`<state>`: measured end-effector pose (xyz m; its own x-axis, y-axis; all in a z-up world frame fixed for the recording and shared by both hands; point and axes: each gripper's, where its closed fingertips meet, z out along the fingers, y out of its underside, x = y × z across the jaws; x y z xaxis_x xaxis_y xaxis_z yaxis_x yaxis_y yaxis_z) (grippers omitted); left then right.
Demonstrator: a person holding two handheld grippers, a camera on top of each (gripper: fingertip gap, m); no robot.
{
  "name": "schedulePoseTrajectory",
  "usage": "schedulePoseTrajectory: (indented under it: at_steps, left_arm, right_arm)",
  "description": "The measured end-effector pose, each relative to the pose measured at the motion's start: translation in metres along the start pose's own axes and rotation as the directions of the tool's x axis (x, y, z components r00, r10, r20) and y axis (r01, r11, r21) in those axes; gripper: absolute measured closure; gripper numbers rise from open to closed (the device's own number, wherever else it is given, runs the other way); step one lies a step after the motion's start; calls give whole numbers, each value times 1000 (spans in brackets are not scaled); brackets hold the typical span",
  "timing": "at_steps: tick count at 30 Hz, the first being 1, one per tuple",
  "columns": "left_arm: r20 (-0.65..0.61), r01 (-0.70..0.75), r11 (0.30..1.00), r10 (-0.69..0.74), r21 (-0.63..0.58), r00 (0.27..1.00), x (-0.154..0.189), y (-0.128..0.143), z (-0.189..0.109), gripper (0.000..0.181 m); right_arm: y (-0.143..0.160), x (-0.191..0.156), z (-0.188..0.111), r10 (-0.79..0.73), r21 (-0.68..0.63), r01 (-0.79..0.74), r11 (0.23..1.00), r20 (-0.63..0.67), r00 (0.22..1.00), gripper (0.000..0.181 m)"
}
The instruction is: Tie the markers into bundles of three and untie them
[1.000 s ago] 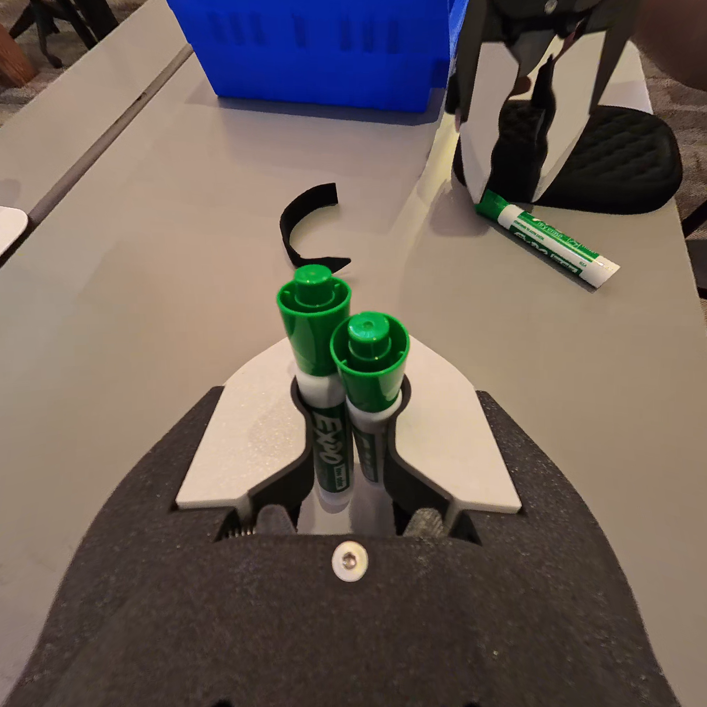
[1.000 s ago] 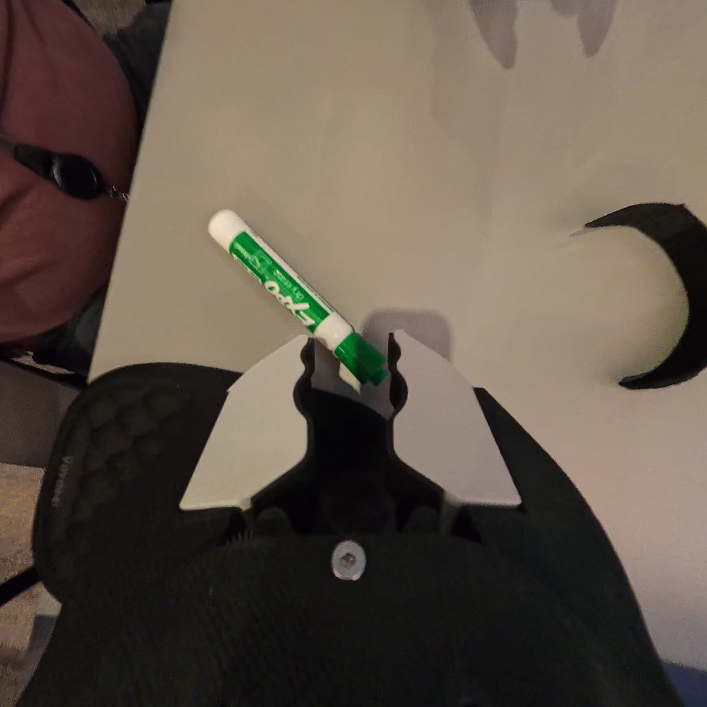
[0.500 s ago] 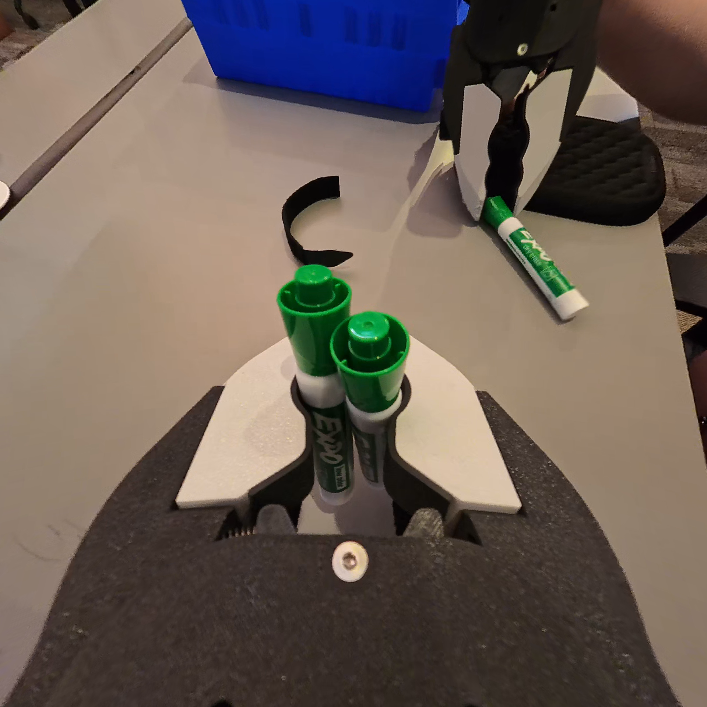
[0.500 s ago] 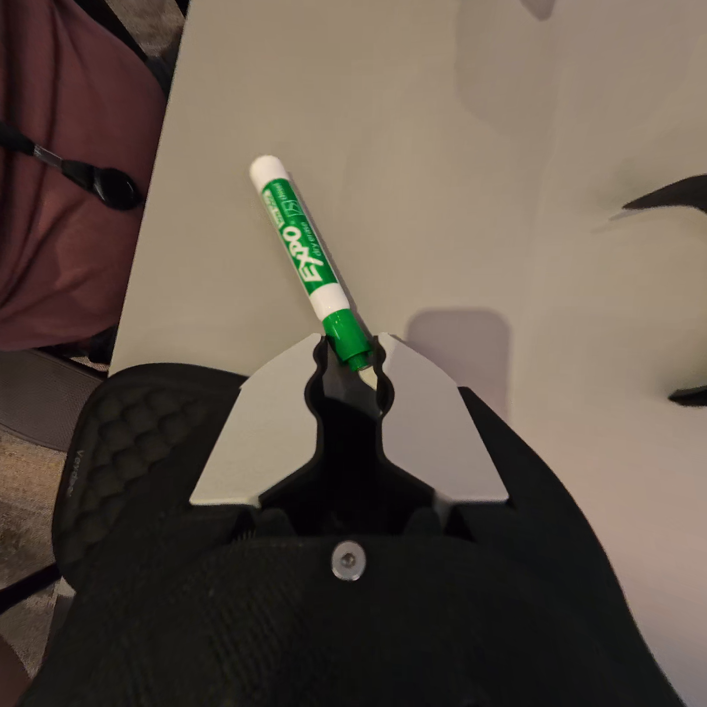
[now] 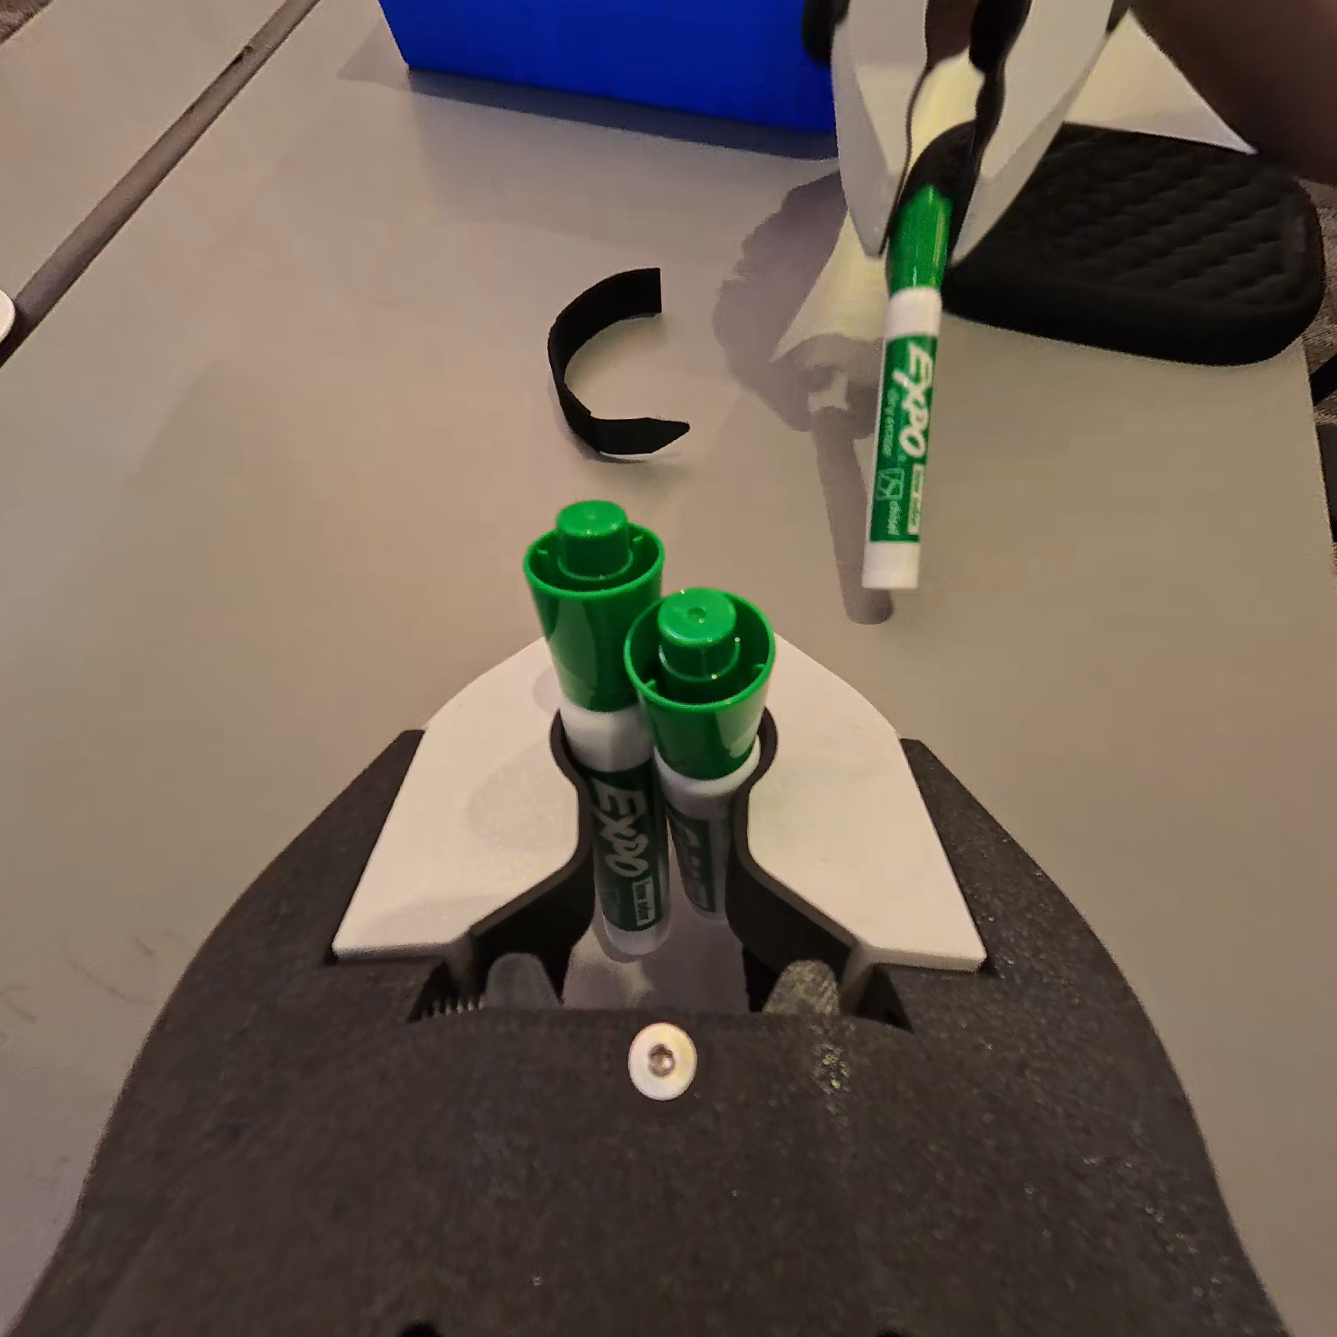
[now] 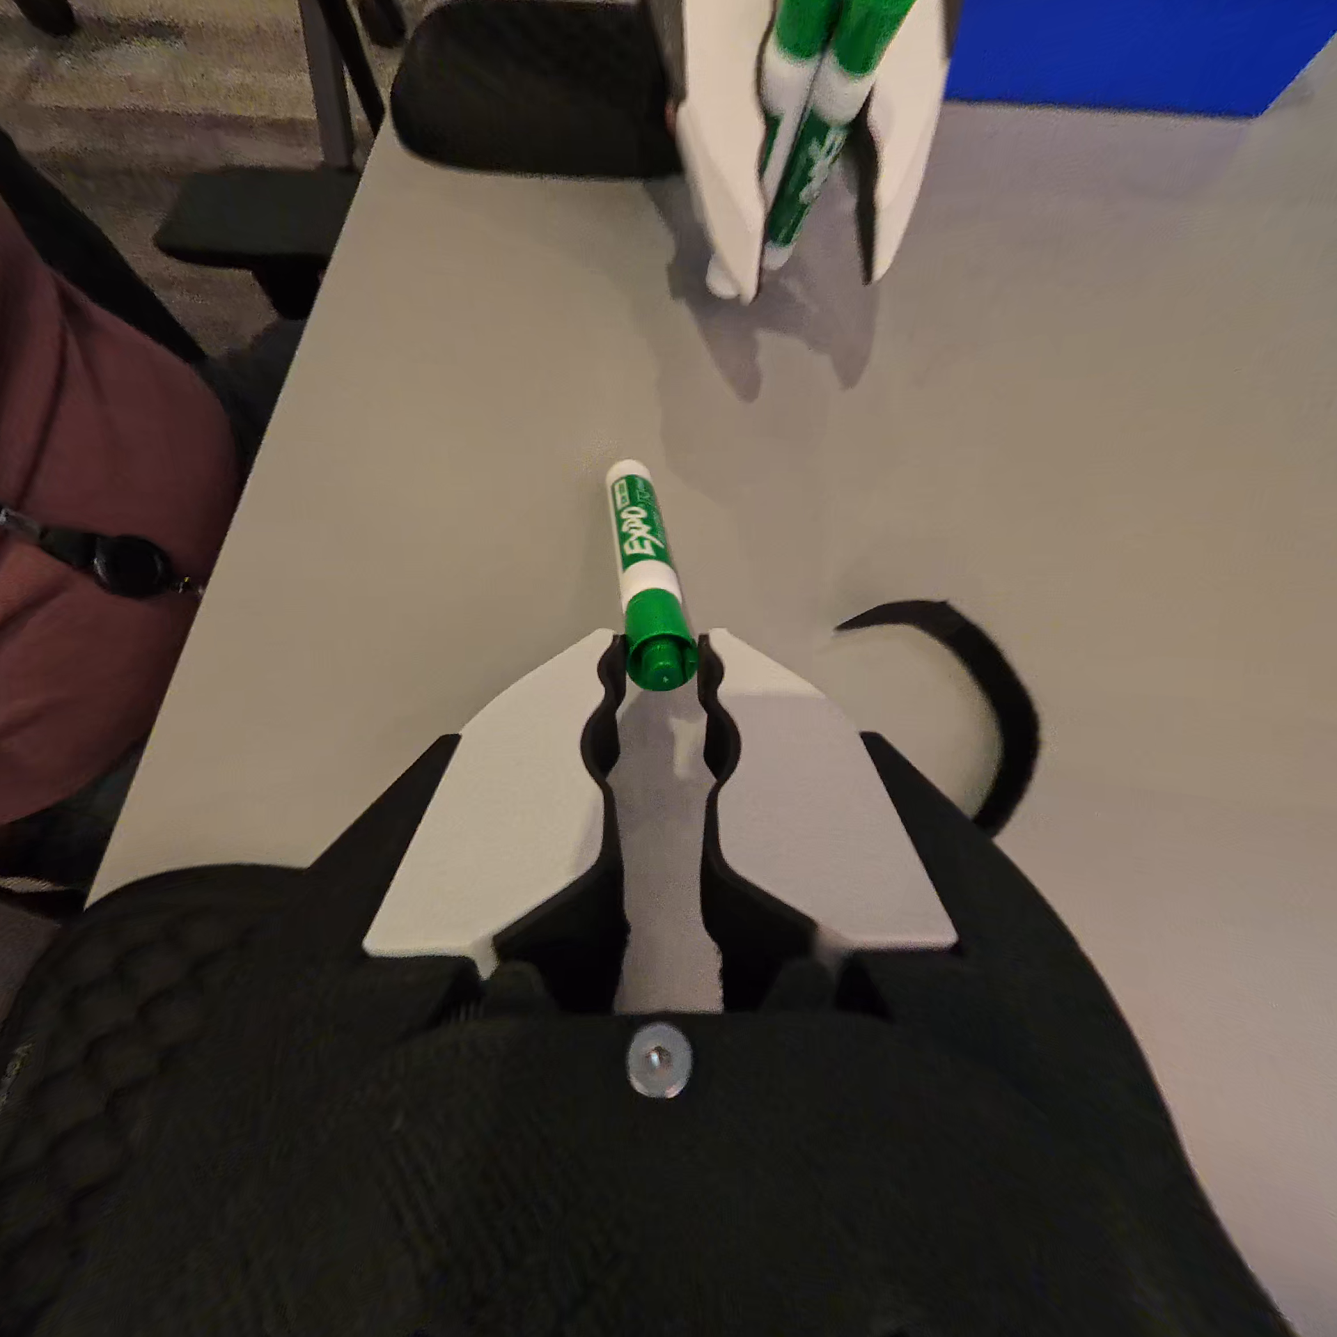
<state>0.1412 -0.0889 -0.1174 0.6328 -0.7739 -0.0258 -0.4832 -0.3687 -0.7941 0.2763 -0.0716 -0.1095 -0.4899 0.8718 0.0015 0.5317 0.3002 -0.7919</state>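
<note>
Left gripper (image 5: 662, 731): clamped on two green markers (image 5: 637, 694), side by side and touching, caps up, barrels running down between the white fingers (image 5: 499, 817). Same pair seen from the right wrist view (image 6: 803, 145), lower ends hanging near the grey table (image 6: 506, 362) — touching it or not, cannot tell.

Right gripper (image 6: 660, 655): closed on the green cap of a third marker (image 6: 645, 571), gripped at the very fingertips only. Marker pointing straight ahead out of the jaws, white butt end farthest from the gripper. From the left wrist view, same marker (image 5: 901, 405) tilted down toward the two held by the left gripper, lifted off the tabletop with its shadow beneath; right gripper (image 5: 922, 210) above and behind it.

Black strap (image 5: 579, 362): lying open in a loose C on the table, between the two grippers, apart from all three markers. In the right wrist view, strap (image 6: 998, 694) just right of the right gripper's fingers, partly hidden behind that gripper's black body.

Around:
- blue bin (image 5: 615, 58) at the far side of the table, behind the strap
- black mesh chair seat (image 5: 1143, 253) beyond the table edge, just behind the right gripper
- second grey table (image 5: 108, 87) to the left, across a narrow gap
- a person in a maroon garment (image 6: 94, 542) at the table's edge, with a dark strap and clip across it
</note>
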Motion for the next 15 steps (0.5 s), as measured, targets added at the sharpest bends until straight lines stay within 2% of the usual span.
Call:
schedulePoseTrajectory:
  at_steps: [10, 15]
  left_arm:
    - [-25, -2, 1000, 2, -30, 1000, 5, 6, 7, 140]
    - [-37, -22, 998, 20, -60, 999, 9, 6, 12, 141]
  right_arm:
    - [-82, 32, -36, -24, 197, 33, 980, -49, 998, 161]
    - [-118, 47, -38, -39, 184, 49, 982, -60, 997, 161]
